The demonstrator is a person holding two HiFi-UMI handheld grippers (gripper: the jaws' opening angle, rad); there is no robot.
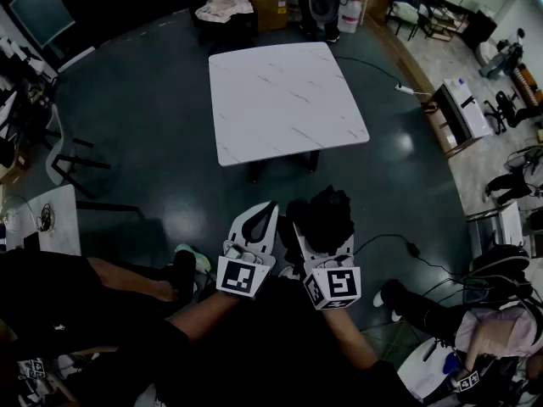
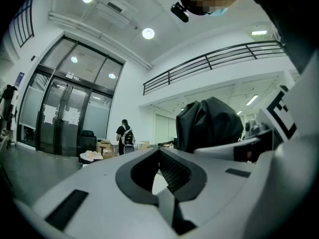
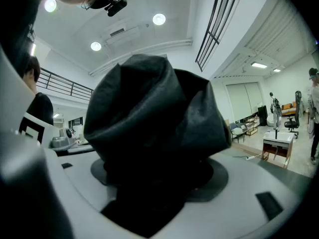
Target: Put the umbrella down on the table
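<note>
Right gripper (image 1: 324,240) clamped on black folded umbrella (image 1: 329,210), jaws wide around the bundle. Left gripper (image 1: 268,212) just beside it, jaws closed, nothing between them. Umbrella is over the floor (image 1: 153,142), short of the white table (image 1: 284,100).

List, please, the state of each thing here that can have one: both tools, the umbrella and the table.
left tool, shut, nothing between its jaws
right tool, shut on the umbrella
umbrella, black, folded up, held in the air short of the table
table, white top, umbrella not yet on it
</note>
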